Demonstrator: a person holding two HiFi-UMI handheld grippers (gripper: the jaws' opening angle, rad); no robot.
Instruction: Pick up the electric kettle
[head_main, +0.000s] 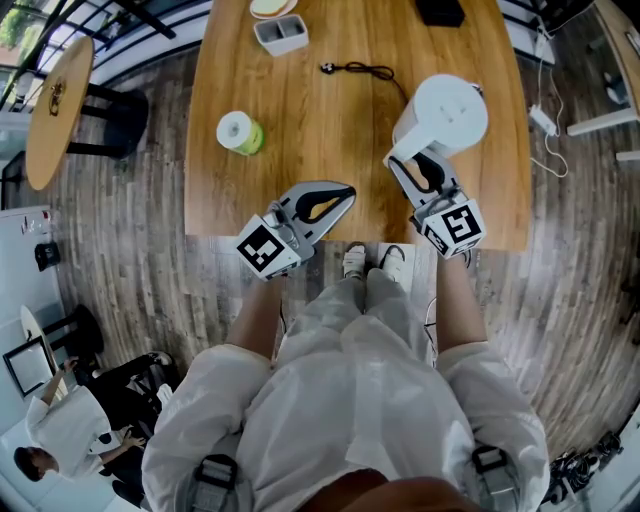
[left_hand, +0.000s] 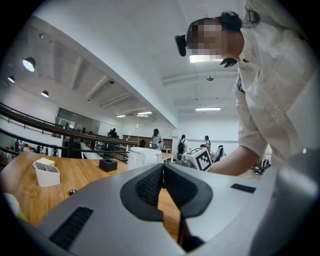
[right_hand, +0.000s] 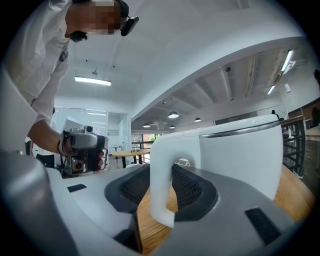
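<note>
The white electric kettle (head_main: 445, 110) stands on the wooden table (head_main: 300, 110) near its front right. My right gripper (head_main: 425, 168) reaches level at it, and in the right gripper view the kettle's white handle (right_hand: 160, 165) sits between the two black pads (right_hand: 187, 187), touching both. The kettle body (right_hand: 240, 155) fills the right of that view. My left gripper (head_main: 345, 195) rests at the table's front edge, left of the kettle, shut with nothing between its fingers (left_hand: 150, 185). From the left gripper view the kettle (left_hand: 144, 156) shows in the distance.
A green and white roll (head_main: 240, 132) lies left of centre. A white box (head_main: 281, 33) and a black block (head_main: 440, 10) sit at the far edge. A black cord (head_main: 358, 70) lies behind the kettle. A round side table (head_main: 55, 100) stands off to the left.
</note>
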